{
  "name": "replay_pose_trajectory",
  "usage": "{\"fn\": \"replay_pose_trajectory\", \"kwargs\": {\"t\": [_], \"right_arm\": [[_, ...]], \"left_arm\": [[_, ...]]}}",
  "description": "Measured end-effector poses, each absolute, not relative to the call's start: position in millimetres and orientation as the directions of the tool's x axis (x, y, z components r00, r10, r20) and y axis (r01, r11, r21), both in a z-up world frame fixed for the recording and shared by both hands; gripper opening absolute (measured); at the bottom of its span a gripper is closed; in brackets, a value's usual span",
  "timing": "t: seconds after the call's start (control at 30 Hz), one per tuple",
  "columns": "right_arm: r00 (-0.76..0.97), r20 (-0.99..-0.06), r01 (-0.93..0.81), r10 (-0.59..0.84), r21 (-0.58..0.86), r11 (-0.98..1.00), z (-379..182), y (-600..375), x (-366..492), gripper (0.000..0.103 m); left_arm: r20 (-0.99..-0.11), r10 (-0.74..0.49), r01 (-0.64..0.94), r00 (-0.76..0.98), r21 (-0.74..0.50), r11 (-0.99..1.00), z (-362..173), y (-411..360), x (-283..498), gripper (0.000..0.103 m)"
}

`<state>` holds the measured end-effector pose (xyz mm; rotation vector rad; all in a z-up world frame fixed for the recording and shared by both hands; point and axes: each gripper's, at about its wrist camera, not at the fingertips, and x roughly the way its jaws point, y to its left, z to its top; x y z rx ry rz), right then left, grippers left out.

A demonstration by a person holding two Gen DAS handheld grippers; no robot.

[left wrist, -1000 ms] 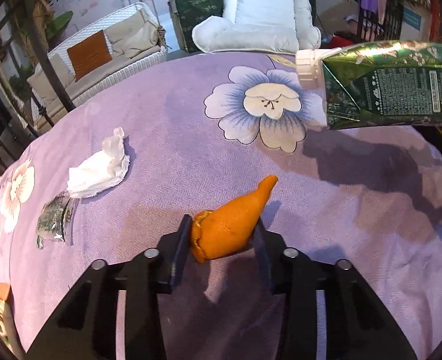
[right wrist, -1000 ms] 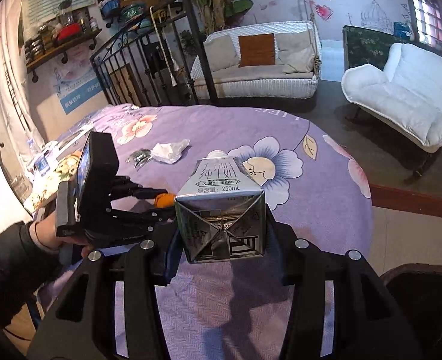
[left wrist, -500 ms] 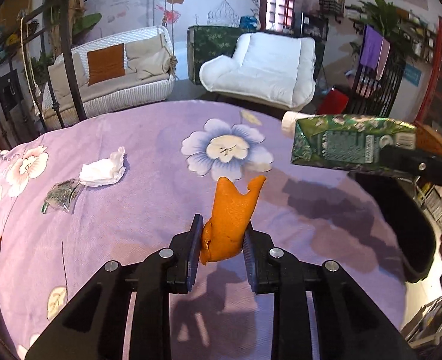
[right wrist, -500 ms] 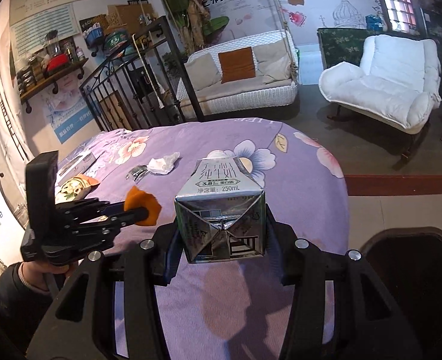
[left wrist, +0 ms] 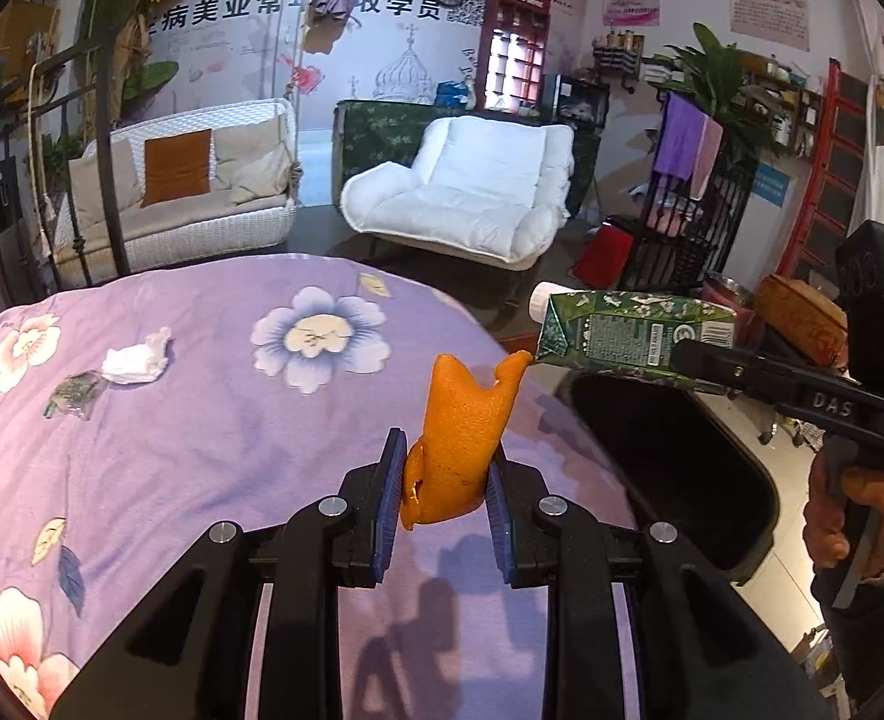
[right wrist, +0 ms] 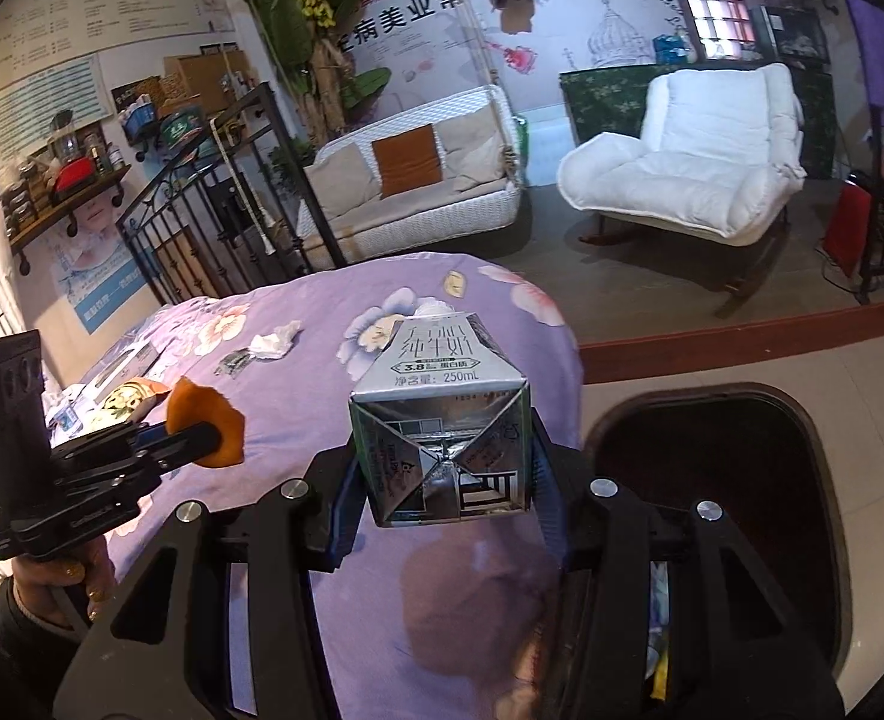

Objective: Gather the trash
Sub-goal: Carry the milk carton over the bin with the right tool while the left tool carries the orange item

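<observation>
A white armchair [left wrist: 472,198] is sitting on the dark floor [right wrist: 652,264] beside a wicker sofa [left wrist: 189,204] carrying beige and orange cushions. A mural wall [left wrist: 393,30] with Chinese lettering is standing behind them. A black iron railing [right wrist: 213,228] is running along the left, under cluttered shelves [right wrist: 63,186].

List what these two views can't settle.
- Bin contents: right wrist view, dark inside, near part hidden by the right tongs.
- Carton base: left wrist view, covered by the tongs' finger.
- Wrapper print: left wrist view, too small.
- Peel lower part: right wrist view, behind left tongs.
</observation>
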<state>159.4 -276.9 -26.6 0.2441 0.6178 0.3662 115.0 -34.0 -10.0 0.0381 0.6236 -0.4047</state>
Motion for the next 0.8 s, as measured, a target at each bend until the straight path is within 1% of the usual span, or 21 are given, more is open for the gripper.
{"fn": "replay_pose_trajectory", "kwargs": {"t": [0.23,0.43,0.6,0.8], "right_arm": [[0.763,-0.558,-0.157,0.326,0.329,0.931,-47.0,-320.1,135.7,0.049],[0.753,-0.616,-0.061,0.231,0.284,0.957,-74.4,-345.0,124.7,0.049],[0.688,-0.710,0.063,0.149,0.264,0.963,-104.7,-364.5,133.3,0.049],[0.631,-0.765,0.137,0.127,0.271,0.953,-135.1,-375.0,146.7,0.049]], "left_arm": [[-0.576,-0.414,0.429,0.705,-0.118,0.895,-17.8,-65.4,104.1,0.026],[-0.573,-0.448,0.464,0.686,-0.130,0.876,-19.1,-84.7,100.1,0.026],[-0.579,-0.465,0.490,0.670,-0.126,0.863,-20.9,-98.1,101.3,0.026],[-0.585,-0.478,0.516,0.655,-0.116,0.849,-23.4,-109.8,98.2,0.026]]}}
